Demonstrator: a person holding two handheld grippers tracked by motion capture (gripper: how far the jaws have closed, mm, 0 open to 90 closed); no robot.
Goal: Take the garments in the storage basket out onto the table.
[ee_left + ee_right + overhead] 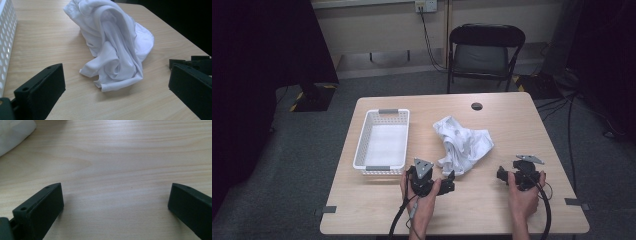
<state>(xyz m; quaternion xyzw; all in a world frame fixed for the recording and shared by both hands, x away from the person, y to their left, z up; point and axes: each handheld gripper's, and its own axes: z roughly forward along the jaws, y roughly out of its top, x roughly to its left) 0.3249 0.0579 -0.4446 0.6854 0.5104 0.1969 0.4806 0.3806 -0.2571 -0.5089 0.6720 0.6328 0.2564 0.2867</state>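
A crumpled white cloth (pixel 464 142) lies in the middle of the wooden table (pixel 512 125). My left gripper (pixel 449 182) rests on the table just short of the cloth's near edge, held in a hand. In the left gripper view the cloth (pixel 117 47) lies bunched a little ahead of the left gripper (pixel 115 75), whose jaws stand wide apart and empty. My right gripper (pixel 502 176) sits to the right of the cloth, apart from it. In the right gripper view the right gripper (pixel 116 192) is open over bare wood, with a cloth corner (pixel 15 132) at the top left.
A white perforated basket (pixel 362 142) stands left of the cloth, its wall (pixel 6 37) at the left edge of the left gripper view. A dark round hole (pixel 477 106) marks the table's far side. A black folding chair (pixel 484 50) stands beyond the table.
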